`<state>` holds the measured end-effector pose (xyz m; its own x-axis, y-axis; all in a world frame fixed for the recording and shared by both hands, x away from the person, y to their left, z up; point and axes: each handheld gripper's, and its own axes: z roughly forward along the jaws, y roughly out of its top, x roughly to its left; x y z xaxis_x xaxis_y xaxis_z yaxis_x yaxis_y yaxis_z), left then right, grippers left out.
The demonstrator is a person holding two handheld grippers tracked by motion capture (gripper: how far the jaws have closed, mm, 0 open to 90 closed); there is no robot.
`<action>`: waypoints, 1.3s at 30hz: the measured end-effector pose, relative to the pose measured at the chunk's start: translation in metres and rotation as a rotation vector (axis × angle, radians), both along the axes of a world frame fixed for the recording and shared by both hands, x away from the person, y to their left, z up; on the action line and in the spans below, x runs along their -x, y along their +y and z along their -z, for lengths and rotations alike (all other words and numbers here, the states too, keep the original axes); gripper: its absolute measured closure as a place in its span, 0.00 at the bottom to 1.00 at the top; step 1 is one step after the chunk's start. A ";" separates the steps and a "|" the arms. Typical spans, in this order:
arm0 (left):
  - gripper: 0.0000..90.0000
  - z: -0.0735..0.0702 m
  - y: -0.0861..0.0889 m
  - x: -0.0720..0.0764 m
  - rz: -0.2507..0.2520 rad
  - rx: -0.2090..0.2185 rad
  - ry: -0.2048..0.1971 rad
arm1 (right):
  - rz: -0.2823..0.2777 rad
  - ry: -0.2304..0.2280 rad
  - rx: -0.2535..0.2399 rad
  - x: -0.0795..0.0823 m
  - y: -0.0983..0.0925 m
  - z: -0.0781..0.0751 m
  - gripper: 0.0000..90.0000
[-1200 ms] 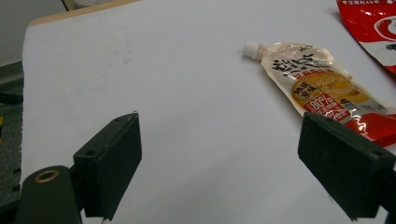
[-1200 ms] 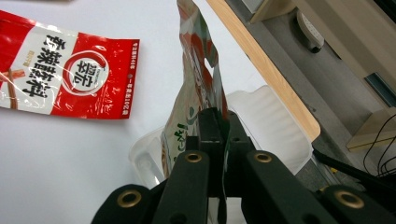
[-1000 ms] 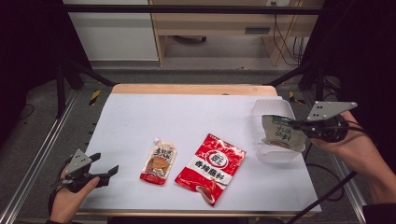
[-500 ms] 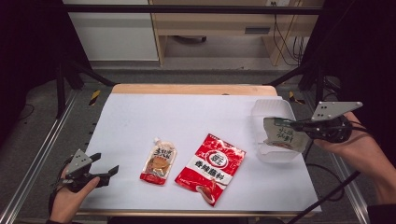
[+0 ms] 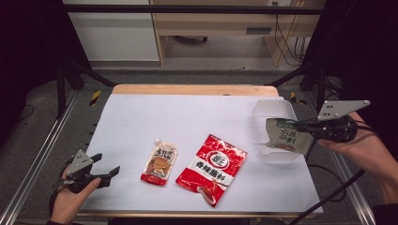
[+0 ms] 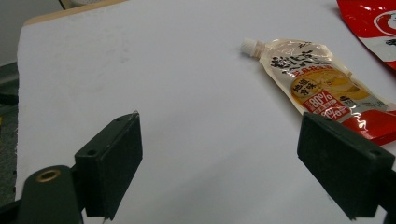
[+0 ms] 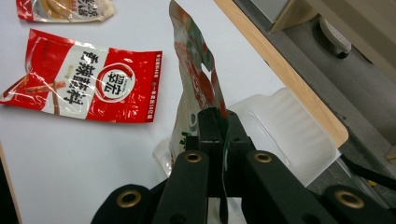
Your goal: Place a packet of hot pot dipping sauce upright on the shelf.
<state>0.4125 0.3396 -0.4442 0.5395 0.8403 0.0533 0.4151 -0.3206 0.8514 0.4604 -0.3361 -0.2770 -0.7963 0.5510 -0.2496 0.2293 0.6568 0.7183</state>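
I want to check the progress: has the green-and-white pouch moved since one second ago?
No. The green-and-white pouch, clamped in the right gripper, hangs over the clear plastic tray at the same spot against the tray's rim as before.

Grey floor [image 5: 42,136]; pale wooden furniture [image 5: 211,23] beyond the white-topped table [image 5: 187,117]; dark, perhaps curtained, sides

Black two-jaw grippers [image 5: 105,169] (grey three-cornered plates, brass-ringed screw holes).
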 end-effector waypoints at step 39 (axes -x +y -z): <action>0.16 0.000 -0.001 0.000 0.004 -0.001 0.002 | 0.241 0.063 0.005 -0.021 -0.003 0.058 0.52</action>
